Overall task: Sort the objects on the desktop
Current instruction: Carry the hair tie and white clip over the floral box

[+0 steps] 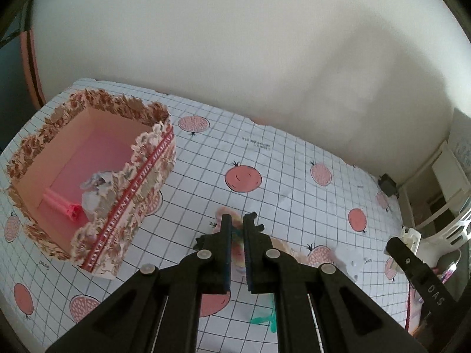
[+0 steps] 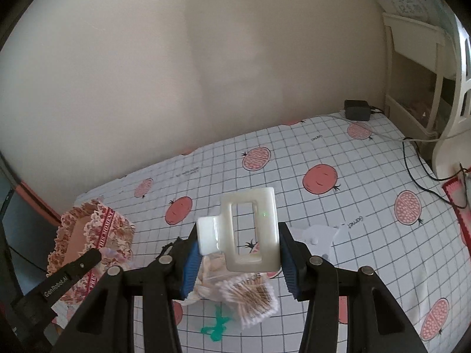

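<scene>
Gripping white clip (image 2: 250, 229); left fingers (image 1: 226, 235) closed

Glossy, smooth cream plastic — hair clip (image 2: 251, 231). Matt black plastic — right gripper (image 2: 240, 253). Printed, smooth-looking tablecloth (image 2: 338, 206). Paper-lace-trimmed card box (image 1: 88, 173), matt.

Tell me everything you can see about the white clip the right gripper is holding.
The white clip looks like glossy, cream-white plastic: a rectangular frame with an open window and a blocky tab jutting from its left side. The right gripper is shut on it, the blue pads pressing its two sides. It is held upright, lifted clear of the checked tablecloth.
</scene>
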Motion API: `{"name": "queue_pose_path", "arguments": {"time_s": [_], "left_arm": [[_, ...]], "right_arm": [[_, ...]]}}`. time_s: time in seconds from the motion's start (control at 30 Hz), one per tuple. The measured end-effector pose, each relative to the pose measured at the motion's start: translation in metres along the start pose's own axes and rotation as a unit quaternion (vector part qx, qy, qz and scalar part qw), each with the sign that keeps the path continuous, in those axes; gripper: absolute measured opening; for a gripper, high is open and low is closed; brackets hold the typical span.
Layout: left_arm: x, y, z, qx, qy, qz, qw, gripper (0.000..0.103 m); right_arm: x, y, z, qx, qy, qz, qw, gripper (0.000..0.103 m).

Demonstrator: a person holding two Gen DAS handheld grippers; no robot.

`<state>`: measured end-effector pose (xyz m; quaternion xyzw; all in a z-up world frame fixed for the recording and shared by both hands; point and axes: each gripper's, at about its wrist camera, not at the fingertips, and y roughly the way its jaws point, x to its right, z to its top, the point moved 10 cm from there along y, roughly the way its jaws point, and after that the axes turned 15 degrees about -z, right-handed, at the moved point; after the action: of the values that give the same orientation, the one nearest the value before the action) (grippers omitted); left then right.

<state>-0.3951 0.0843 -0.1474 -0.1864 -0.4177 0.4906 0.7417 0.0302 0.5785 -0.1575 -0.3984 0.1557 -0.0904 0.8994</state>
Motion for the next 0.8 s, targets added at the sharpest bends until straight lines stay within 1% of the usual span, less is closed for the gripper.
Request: {"name": "queue_pose_path", "arguments": {"time_s": [0.1, 0.2, 0.37, 0.5, 0.8], "left_arm": [[-0.005, -0.005, 0.003, 0.006, -0.009, 0.0, 0.9999, 0.007], [-0.011, -0.016, 0.012, 0.025, -0.015, -0.001, 0.9996, 0.007], [-0.02, -0.032, 0.022, 0.049, -0.028, -0.004, 0.9984, 0.007], [-0.029, -0.047, 0.029, 0.07, -0.038, -0.006, 0.9968, 0.007], [-0.065, -0.078, 0.038, 0.107, -0.069, 0.001, 0.9919, 0.007]], "right_arm": [[-0.003, -0.001, 0.001, 0.005, 0.006, 0.0, 1.0, 0.05], [-0.007, -0.002, 0.001, 0.007, 0.005, 0.002, 1.0, 0.05], [-0.024, -0.008, 0.003, 0.015, 0.002, 0.018, 1.0, 0.05], [-0.049, -0.015, 0.001, 0.022, -0.005, 0.041, 0.999, 0.05], [-0.113, -0.026, -0.018, 0.014, -0.035, 0.093, 0.995, 0.05]]}}
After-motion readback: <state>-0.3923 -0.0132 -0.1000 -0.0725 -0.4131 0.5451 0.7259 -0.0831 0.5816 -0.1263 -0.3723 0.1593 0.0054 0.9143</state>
